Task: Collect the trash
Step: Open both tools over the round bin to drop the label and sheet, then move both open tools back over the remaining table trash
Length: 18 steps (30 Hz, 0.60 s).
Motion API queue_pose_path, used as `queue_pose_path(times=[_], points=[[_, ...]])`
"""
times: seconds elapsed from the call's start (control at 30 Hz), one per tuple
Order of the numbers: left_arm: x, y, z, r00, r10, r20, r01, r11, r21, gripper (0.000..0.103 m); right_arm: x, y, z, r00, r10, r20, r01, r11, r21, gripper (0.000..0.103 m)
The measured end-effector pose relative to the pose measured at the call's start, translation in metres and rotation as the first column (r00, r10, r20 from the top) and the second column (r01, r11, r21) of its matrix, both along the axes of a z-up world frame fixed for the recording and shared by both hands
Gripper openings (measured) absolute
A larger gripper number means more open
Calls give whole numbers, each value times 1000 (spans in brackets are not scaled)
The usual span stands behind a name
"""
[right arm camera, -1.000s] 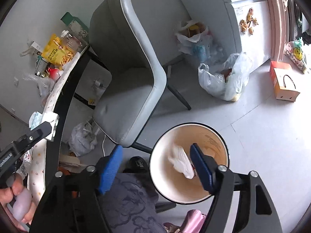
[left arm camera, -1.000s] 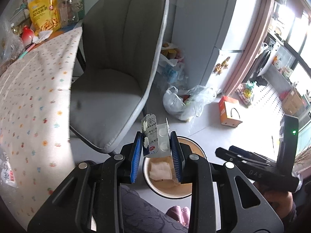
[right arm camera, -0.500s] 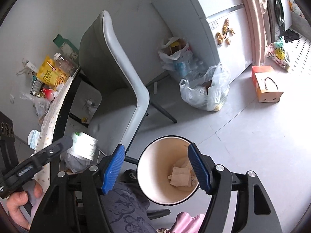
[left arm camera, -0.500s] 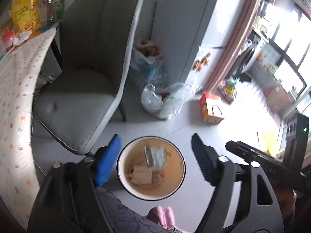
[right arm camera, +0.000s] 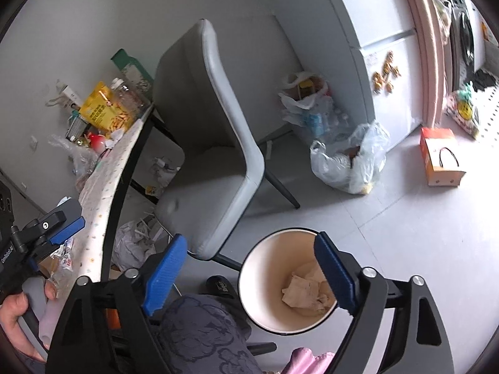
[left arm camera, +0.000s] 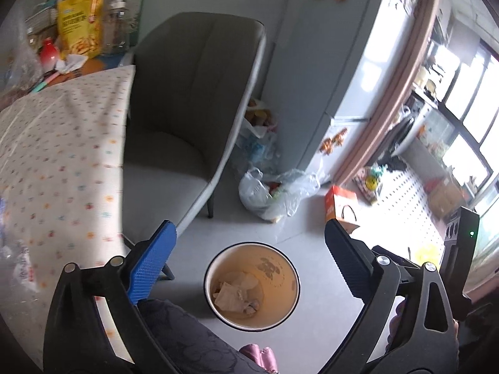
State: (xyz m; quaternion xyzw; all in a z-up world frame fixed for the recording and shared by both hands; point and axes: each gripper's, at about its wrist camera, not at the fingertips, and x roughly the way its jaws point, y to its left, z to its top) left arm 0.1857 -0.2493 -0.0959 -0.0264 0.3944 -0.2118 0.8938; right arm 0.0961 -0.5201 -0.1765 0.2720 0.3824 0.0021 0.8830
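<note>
A round cream waste bin (left arm camera: pixel 282 258) stands on the grey floor below me, with crumpled paper and wrappers (left arm camera: pixel 237 293) inside. My left gripper (left arm camera: pixel 249 258) is open and empty, well above the bin and beside the table edge. My right gripper (right arm camera: pixel 249 265) is open and empty, hovering over the bin (right arm camera: pixel 265 268), where the paper trash (right arm camera: pixel 305 290) shows. The left gripper also shows in the right wrist view (right arm camera: pixel 65 227) at the table edge. A plastic wrapper (right arm camera: pixel 64 257) lies on the table under it.
A grey chair (left arm camera: pixel 187 118) stands between the table with a dotted cloth (left arm camera: pixel 62 143) and a fridge (left arm camera: pixel 312 62). Snack bags and bottles (left arm camera: pixel 84 21) sit at the table's far end. Plastic bags (left arm camera: pixel 274 193) and an orange box (left arm camera: pixel 340 205) lie on the floor.
My left gripper opened and let go of the small carton, which dropped into the bin. The left gripper then rose and swung back toward the table. The right gripper stayed open over the bin.
</note>
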Motion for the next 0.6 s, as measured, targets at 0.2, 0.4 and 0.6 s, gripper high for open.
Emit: queue_pose_path(times=[0.2,0.4,0.6], points=[[-8,41,12,997,73,22,-72,997,-42,96,7,27,18,998,56,20,-56,998,-23,87],[-16,80,24,991,124,53,-120,990,-73,96,16,61,39,994,105,40,-102,993,-55,90],[-26,119,33,982,168,85,-158,981,-110,96,21,101,64,983,167,77,-159,983,-96,95]])
